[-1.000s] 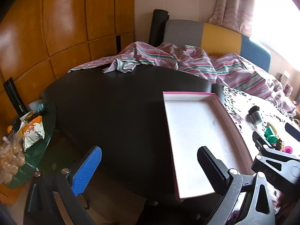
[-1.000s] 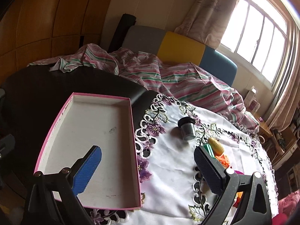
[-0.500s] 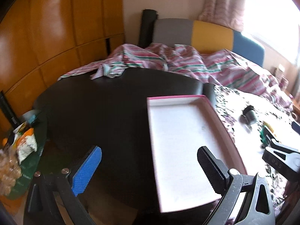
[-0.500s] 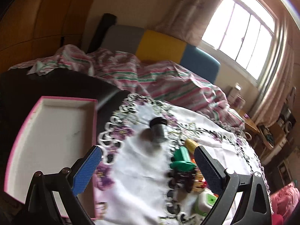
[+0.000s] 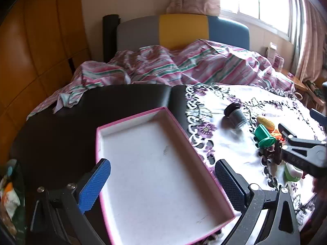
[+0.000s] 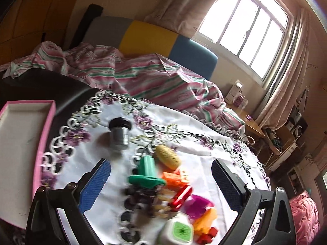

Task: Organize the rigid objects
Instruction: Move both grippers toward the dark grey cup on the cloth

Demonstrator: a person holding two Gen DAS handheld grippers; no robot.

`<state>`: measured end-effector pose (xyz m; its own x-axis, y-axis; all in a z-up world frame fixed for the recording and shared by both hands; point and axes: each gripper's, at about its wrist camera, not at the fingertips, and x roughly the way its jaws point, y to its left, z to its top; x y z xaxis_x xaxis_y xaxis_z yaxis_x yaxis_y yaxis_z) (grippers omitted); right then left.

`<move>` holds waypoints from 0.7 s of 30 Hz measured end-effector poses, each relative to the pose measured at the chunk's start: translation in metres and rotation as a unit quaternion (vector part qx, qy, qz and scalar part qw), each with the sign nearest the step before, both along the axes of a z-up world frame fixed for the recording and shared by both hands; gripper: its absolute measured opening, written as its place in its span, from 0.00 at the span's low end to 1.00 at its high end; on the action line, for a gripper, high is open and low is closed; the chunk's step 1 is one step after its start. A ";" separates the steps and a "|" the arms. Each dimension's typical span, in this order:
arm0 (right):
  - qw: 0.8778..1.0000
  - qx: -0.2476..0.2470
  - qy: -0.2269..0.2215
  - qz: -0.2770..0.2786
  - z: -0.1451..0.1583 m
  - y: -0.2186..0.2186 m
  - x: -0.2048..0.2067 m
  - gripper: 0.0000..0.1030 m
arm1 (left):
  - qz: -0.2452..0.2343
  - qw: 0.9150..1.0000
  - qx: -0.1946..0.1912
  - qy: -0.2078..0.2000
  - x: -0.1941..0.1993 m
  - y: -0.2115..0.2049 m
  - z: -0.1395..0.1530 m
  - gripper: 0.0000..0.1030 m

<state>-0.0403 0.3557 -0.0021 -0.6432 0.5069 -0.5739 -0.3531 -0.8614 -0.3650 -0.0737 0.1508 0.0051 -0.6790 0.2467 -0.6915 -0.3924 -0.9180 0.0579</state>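
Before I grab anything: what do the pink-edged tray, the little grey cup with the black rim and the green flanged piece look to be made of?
Pink-edged tray: probably cardboard; matte white inside, thin straight walls, faint scuffs. Grey cup: likely metal body, with a dull silvery sheen, and a black rim that may be plastic or rubber; it is too blurred to be sure. Green flanged piece: apparently moulded plastic, in a uniform saturated colour with a smooth surface.

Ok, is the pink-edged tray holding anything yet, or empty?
Empty. The pink-edged tray shows only a bare white floor in the left wrist view; the toy pile lies beside it on the embroidered cloth.

Wide-open right gripper point(image 6: 160, 180) above green toy point(image 6: 146, 173) amid blurred toy heap point(image 6: 184, 202)
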 end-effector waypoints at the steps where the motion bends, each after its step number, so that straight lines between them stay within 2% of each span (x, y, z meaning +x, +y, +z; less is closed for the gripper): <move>1: 1.000 -0.007 0.001 0.000 0.000 0.006 0.000 0.98 | -0.005 1.000 -0.003 0.002 -0.002 0.006 0.000 1.00; 4: 0.999 -0.036 0.017 -0.005 -0.002 0.038 0.000 0.98 | -0.018 1.000 -0.014 0.011 -0.006 0.024 0.001 1.00; 7: 0.994 -0.104 0.034 -0.025 -0.009 0.076 0.005 0.98 | -0.032 0.999 -0.026 0.018 -0.012 0.041 0.002 1.00; 13: 0.966 -0.231 0.059 -0.097 -0.019 0.133 0.017 0.98 | -0.057 0.998 -0.038 0.012 -0.024 0.071 -0.003 1.00; 21: 0.954 -0.270 0.068 -0.113 -0.020 0.146 0.021 0.98 | -0.077 0.995 -0.058 -0.002 -0.038 0.109 -0.019 1.00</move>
<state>-0.0193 0.5020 -0.0223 -0.6392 0.2953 -0.7100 -0.5651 -0.8066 0.1733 -0.1120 0.2594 -0.0140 -0.6364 0.2664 -0.7239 -0.5291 -0.8337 0.1583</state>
